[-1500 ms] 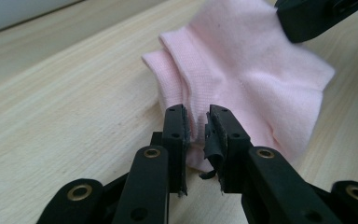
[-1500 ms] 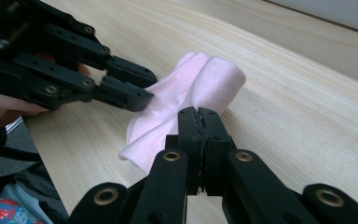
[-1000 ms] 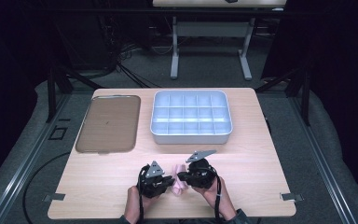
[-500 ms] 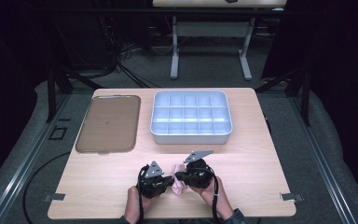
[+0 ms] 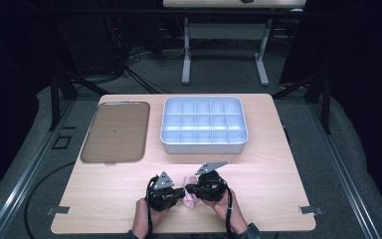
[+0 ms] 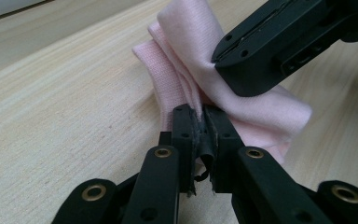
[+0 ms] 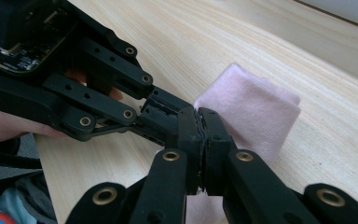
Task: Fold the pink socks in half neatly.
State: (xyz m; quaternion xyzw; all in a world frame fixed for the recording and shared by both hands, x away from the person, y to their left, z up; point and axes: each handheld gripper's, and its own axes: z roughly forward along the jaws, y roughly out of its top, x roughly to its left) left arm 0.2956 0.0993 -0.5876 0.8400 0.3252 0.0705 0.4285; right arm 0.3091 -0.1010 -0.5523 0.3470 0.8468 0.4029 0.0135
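A folded pink cloth (image 5: 190, 200) lies on the wooden table (image 5: 278, 164) near its front edge, between both grippers. My left gripper (image 5: 181, 193) comes in from the left, and its jaws (image 6: 200, 122) are shut on the cloth's (image 6: 186, 42) near folded edge. My right gripper (image 5: 189, 189) comes in from the right, its jaws (image 7: 199, 119) pressed together on another fold of the cloth (image 7: 254, 112). The two sets of fingertips almost touch. In the left gripper view the right gripper (image 6: 220, 55) pinches the cloth from the upper right.
A flat brown tray (image 5: 114, 132) lies at the back left of the table. A light grey box (image 5: 204, 124) divided into several compartments stands at the back centre. A person's hands (image 5: 142, 219) hold the grippers at the front edge.
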